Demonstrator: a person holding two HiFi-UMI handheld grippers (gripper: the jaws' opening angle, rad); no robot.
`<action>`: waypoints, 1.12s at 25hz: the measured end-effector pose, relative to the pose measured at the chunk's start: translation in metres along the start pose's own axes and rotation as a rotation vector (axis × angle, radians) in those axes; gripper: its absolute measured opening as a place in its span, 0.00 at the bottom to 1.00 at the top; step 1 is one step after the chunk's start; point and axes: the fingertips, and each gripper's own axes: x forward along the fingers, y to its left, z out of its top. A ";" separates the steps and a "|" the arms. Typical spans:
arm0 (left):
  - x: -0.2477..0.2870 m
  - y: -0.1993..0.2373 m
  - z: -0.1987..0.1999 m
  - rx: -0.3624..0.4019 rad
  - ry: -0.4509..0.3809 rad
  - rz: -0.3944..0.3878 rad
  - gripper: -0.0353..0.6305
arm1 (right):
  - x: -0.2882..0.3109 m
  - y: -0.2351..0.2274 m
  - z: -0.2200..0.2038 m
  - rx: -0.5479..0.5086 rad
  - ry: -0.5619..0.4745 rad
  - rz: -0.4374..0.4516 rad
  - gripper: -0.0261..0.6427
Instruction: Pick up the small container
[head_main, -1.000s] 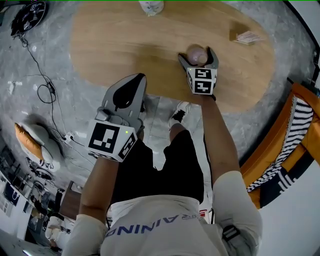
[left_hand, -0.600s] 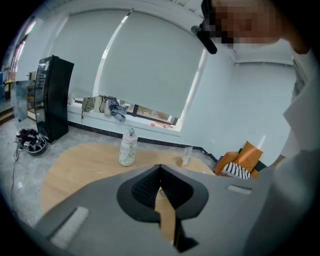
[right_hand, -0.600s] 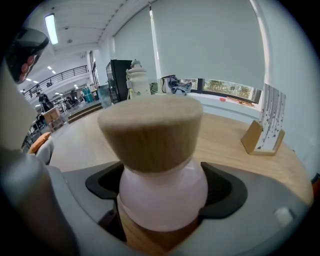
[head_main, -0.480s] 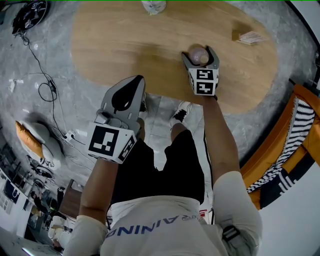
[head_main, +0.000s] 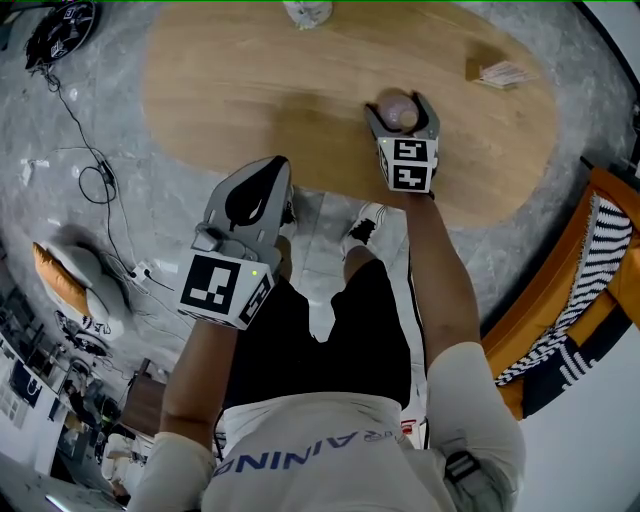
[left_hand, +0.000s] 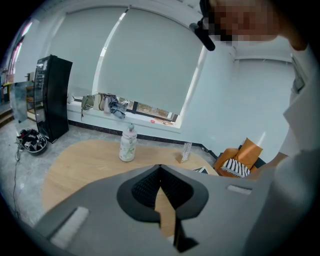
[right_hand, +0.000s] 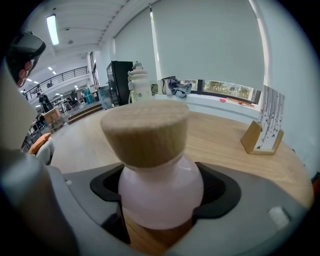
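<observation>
One small container (right_hand: 161, 192): round pale-pink body; wide wooden stopper (right_hand: 145, 131); upright

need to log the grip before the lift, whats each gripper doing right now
left gripper: shut, empty.
right gripper: jaws have just been closing, pads on the small container, which stands on the table.

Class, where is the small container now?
In the head view the small container stands at the right of the table, between the jaws of the right gripper, which have just been closing.
</observation>
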 end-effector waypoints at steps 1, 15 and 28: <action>0.000 0.000 0.000 -0.001 -0.001 0.001 0.05 | 0.000 -0.001 0.000 0.007 0.003 0.002 0.66; -0.009 -0.005 0.031 0.015 -0.033 -0.014 0.05 | -0.067 -0.013 0.049 0.068 -0.052 -0.037 0.66; -0.051 -0.055 0.115 0.071 -0.127 -0.075 0.05 | -0.232 0.001 0.178 0.031 -0.171 -0.014 0.66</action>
